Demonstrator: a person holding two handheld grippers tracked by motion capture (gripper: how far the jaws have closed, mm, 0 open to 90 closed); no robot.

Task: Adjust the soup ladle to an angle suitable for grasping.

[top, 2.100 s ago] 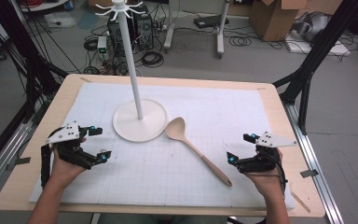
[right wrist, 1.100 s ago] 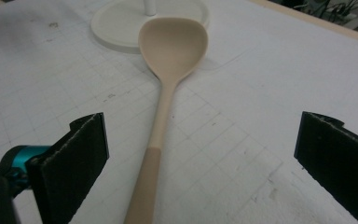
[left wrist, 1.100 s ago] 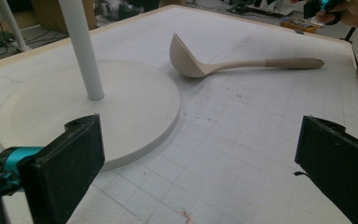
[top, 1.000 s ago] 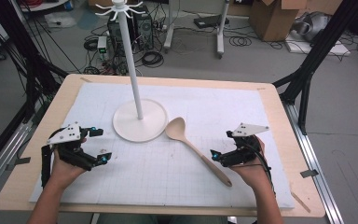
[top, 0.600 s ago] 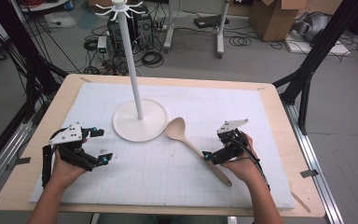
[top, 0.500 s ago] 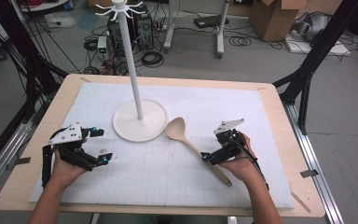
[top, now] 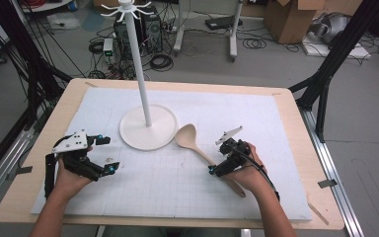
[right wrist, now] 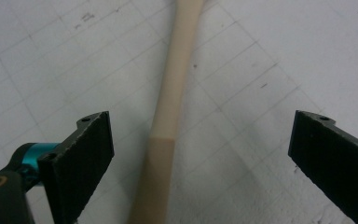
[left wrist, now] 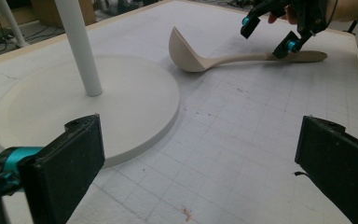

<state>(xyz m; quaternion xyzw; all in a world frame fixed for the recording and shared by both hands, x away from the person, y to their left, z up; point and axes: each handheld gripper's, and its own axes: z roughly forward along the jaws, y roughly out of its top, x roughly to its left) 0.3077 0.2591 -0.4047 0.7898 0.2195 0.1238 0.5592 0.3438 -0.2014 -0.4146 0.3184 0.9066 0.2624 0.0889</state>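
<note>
Wood spoon (top: pixel 205 157), one, pale and smooth w/ deep oval bowl and long round handle, lies flat on white gridded mat (top: pixel 187 192), just right of stand base. Stand (top: pixel 147 129): one white round disc base w/ slim upright pole, hooked top. Right gripper (top: pixel 218 166) sits over mid-handle, jaws wide but just been closing a bit; handle runs between ribbed black pads (right wrist: pixel 81 158), not pinched. Left gripper (top: pixel 106 154) rests near mat's left edge, jaws wide apart, holding nothing. Table (top: pixel 296 118) is light wood.
</note>
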